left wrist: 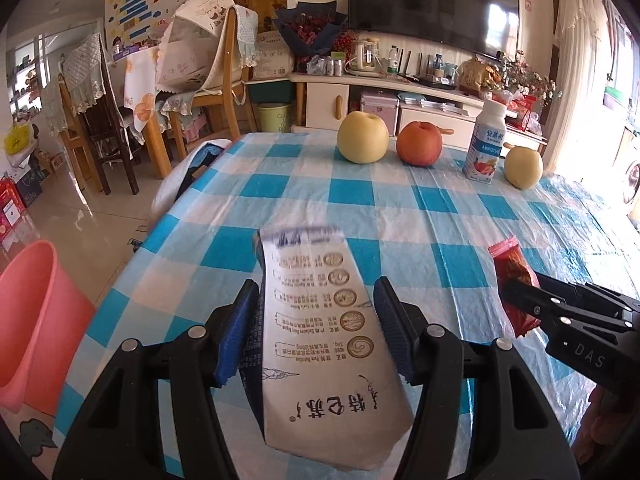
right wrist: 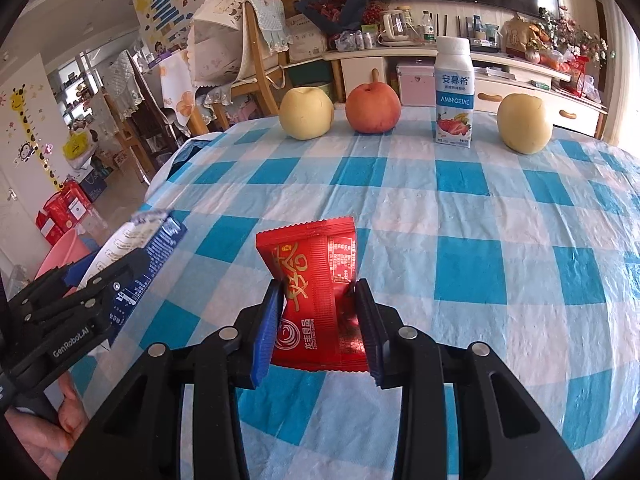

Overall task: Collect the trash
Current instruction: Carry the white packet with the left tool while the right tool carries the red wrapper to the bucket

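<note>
My left gripper [left wrist: 316, 292] is shut on a flattened white milk carton [left wrist: 320, 336] with dark print, held above the blue checked tablecloth [left wrist: 400, 200]. The carton also shows in the right wrist view [right wrist: 132, 248], in the left gripper [right wrist: 116, 276]. My right gripper [right wrist: 320, 292] is shut on a red snack wrapper [right wrist: 316, 292], which is pinched at its middle and held above the cloth. In the left wrist view the right gripper [left wrist: 516, 292] holds the red wrapper [left wrist: 512, 276] at the right.
A pink bin [left wrist: 36, 320] stands on the floor left of the table, also seen behind the left gripper [right wrist: 64, 252]. At the table's far edge stand a yellow pear [right wrist: 306, 112], a red apple [right wrist: 372, 108], a yogurt bottle [right wrist: 454, 92] and another pear [right wrist: 524, 122]. Chairs stand beyond.
</note>
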The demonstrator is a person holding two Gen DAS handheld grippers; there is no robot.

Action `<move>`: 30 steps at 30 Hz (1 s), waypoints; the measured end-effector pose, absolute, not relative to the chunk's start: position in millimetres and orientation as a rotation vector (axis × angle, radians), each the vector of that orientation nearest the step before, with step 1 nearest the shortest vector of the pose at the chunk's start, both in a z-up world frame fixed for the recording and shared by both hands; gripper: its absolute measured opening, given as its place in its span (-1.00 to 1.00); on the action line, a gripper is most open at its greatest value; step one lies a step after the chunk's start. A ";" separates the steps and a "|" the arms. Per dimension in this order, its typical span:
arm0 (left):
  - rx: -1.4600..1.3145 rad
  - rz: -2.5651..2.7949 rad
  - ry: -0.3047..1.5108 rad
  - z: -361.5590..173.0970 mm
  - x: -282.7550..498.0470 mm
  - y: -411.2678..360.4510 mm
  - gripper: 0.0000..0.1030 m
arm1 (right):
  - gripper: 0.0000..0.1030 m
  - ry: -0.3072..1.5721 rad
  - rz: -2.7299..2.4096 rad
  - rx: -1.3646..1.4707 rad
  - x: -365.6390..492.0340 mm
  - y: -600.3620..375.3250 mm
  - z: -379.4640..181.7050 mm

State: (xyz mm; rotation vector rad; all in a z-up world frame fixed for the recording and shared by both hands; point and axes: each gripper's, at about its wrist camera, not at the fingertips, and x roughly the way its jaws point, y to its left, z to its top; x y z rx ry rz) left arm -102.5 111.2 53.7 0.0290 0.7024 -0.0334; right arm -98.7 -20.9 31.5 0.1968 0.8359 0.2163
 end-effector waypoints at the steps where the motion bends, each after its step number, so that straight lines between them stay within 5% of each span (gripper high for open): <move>1: 0.027 -0.029 0.698 56.9 -104.2 114.0 -0.10 | -0.25 0.834 0.218 0.192 -102.5 -18.4 34.0; 13: -0.041 -0.056 0.707 67.6 -125.7 143.5 -0.20 | -0.25 0.820 0.240 0.162 -136.8 3.4 56.7; 23: -0.229 -0.102 0.884 38.8 -128.2 133.2 0.52 | -0.25 0.824 0.246 0.162 -162.2 -1.9 54.3; 30: -0.154 0.000 0.974 13.5 -110.2 96.9 0.58 | -0.25 0.802 0.283 0.194 -168.2 -13.0 57.1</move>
